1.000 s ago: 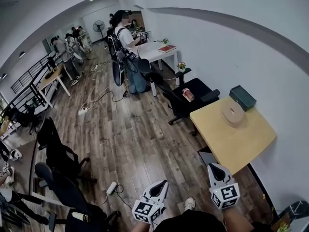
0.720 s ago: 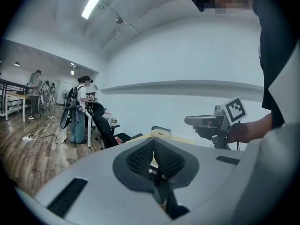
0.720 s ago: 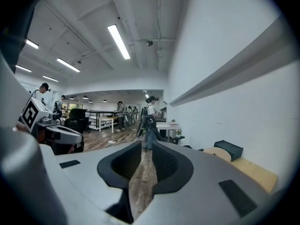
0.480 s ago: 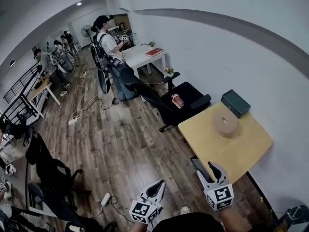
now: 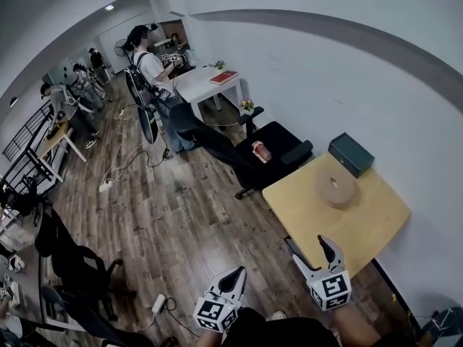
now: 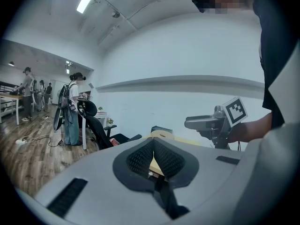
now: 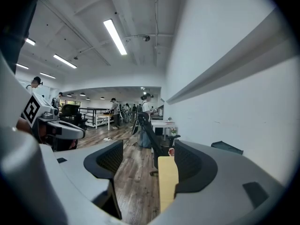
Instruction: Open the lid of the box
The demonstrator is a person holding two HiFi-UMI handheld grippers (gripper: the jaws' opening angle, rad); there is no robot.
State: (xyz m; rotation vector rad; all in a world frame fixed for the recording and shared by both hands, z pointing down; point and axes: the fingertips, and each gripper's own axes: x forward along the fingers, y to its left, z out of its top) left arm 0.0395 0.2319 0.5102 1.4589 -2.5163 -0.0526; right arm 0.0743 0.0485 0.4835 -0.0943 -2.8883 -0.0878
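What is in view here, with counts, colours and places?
table: one, light wood, right, against the wall
box: one, dark green, closed, table's far corner
round thing: one, tan, on the table beside the box
chair: one, black, at the table's far end
white table: one, farther along the wall
book: one, red, on the white table
people: several, far left, nearest at the white table
power strip: one, white, floor, bottom left
left gripper: grey, bottom centre, shut, empty
right gripper: grey, short of the table, jaws just been opening, nothing between them
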